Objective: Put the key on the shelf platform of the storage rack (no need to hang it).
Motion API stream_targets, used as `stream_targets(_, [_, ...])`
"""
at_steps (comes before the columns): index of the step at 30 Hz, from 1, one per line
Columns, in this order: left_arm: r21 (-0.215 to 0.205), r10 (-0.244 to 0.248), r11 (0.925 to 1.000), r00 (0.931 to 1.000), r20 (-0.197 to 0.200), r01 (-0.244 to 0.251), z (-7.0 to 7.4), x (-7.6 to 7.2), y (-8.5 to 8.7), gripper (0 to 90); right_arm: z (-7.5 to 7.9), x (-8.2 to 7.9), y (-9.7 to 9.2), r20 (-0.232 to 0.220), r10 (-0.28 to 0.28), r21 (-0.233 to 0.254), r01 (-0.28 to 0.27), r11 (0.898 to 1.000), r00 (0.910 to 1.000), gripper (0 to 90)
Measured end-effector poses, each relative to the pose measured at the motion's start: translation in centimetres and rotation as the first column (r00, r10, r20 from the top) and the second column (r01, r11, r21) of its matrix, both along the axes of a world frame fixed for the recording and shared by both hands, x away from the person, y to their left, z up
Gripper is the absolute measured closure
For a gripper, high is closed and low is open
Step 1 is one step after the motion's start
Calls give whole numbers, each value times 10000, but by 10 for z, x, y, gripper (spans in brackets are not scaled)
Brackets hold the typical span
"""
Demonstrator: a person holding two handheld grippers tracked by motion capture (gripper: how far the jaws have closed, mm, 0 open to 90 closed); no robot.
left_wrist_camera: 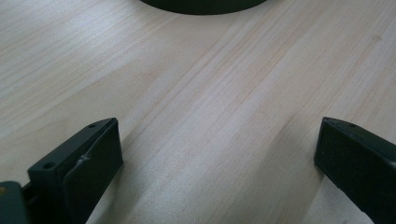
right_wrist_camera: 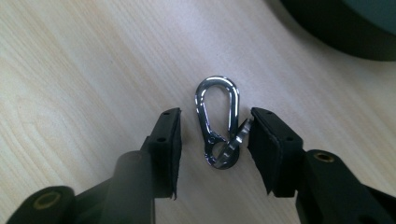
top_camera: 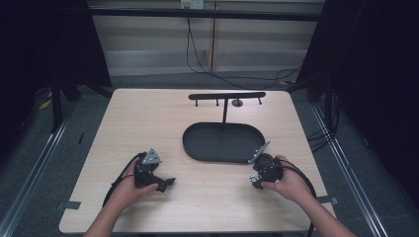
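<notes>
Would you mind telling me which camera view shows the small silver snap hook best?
The right gripper view: the silver snap hook lies flat on the wooden table, large and sharp, between the right gripper's open jaws; one pad is at its ring, though contact is unclear. In the high view the right hand covers that spot. The left gripper view offers bare tabletop.

Lab recording booth, black curtains, rail frame, trailing cables

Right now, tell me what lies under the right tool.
A silver snap hook lies flat on the wooden table between the right tool's open jaws, with a gap on the left side. The right tool hides it in the high view.
</notes>
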State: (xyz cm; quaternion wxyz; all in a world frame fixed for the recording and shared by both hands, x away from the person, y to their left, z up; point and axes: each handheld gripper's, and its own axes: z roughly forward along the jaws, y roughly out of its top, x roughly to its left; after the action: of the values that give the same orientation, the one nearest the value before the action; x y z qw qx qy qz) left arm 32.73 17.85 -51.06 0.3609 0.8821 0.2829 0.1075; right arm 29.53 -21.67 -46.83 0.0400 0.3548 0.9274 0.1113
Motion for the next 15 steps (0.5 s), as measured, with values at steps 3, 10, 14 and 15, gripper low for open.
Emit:
stream_targets(3, [1, -1, 10000, 10000, 19, 1, 0, 0, 0, 6, 0, 1, 2, -198, -7, 36, 8, 10000, 9998, 642])
stream_targets(10, [-11, 3, 10000, 10000, 7, -3, 0, 0, 0, 6, 0, 2, 6, -459, -29, -51, 26, 10000, 9989, 682])
stream_targets(14, [-14, 5, 10000, 10000, 7, -5, 0, 0, 0, 6, 2, 2, 6, -654, -77, 15, 78, 10000, 9978, 683])
stream_targets(15, [-11, 2, 10000, 10000, 8, -2, 0, 0, 0, 6, 3, 2, 6, -632, -107, 52, 111, 9999, 9979, 683])
